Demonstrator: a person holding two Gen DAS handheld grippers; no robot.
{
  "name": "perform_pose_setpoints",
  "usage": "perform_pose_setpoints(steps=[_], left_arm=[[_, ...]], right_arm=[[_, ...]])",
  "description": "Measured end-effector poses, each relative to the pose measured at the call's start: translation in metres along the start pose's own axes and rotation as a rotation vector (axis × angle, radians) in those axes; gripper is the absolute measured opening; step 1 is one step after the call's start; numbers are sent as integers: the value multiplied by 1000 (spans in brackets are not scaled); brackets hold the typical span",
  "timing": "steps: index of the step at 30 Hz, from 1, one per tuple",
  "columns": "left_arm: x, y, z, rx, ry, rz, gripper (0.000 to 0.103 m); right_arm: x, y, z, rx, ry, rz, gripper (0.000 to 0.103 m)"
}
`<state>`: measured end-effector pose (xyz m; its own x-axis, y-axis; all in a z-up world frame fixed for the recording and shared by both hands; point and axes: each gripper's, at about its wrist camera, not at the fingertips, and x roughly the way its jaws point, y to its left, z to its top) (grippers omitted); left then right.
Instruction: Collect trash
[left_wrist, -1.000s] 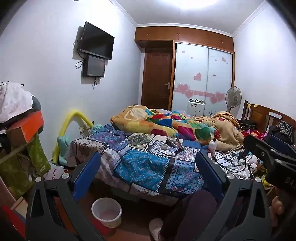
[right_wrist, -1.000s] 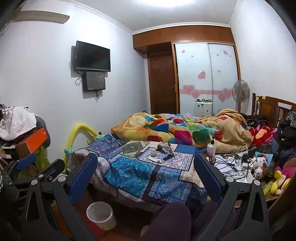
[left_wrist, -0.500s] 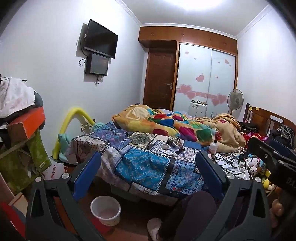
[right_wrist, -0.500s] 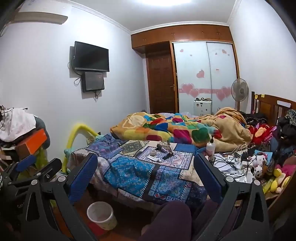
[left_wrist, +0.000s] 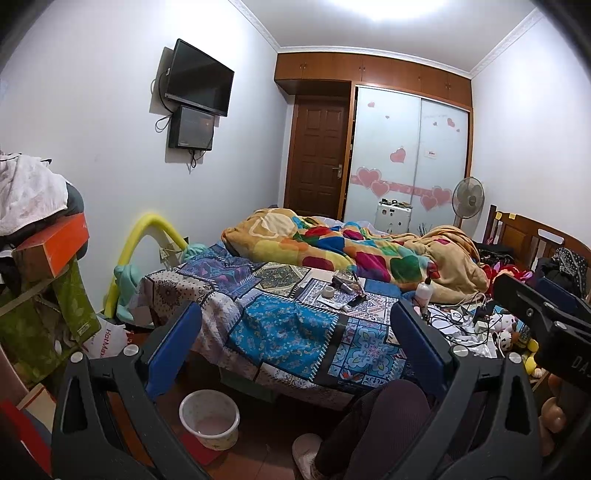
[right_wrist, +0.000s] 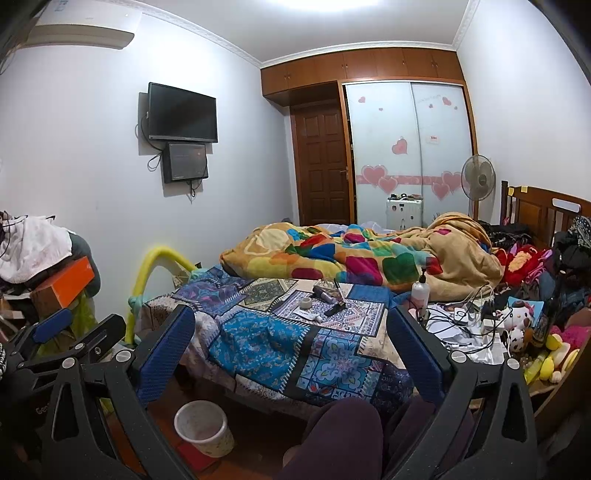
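Both grippers, left gripper (left_wrist: 295, 343) and right gripper (right_wrist: 290, 341), have fingers spread wide, holding nothing. Below the left fingers sits the white bin (left_wrist: 209, 419) on the floor. The trash looks like small bits on the bed quilt (right_wrist: 320, 303), ahead between the fingers. Risk: grabbing a remote or snagging the cable tangle (right_wrist: 465, 321) instead. Readable text: "HotMax" on a bag (left_wrist: 107, 338) left of the left fingers.

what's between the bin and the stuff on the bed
Nothing visible. The bin stands on the floor below the bed's near edge; the small items lie on the quilt above. Both grippers, left and right, have jaws open and hold nothing.
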<state>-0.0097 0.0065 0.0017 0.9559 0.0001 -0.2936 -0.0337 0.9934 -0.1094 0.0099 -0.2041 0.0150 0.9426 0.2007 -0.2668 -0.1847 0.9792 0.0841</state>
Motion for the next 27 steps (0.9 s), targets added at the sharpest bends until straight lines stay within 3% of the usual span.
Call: perform_pose_setpoints(steps=[27], left_arm=[[4, -11, 0, -1, 6, 1, 103]], right_arm=[[0, -2, -2, 12, 7, 0, 103]])
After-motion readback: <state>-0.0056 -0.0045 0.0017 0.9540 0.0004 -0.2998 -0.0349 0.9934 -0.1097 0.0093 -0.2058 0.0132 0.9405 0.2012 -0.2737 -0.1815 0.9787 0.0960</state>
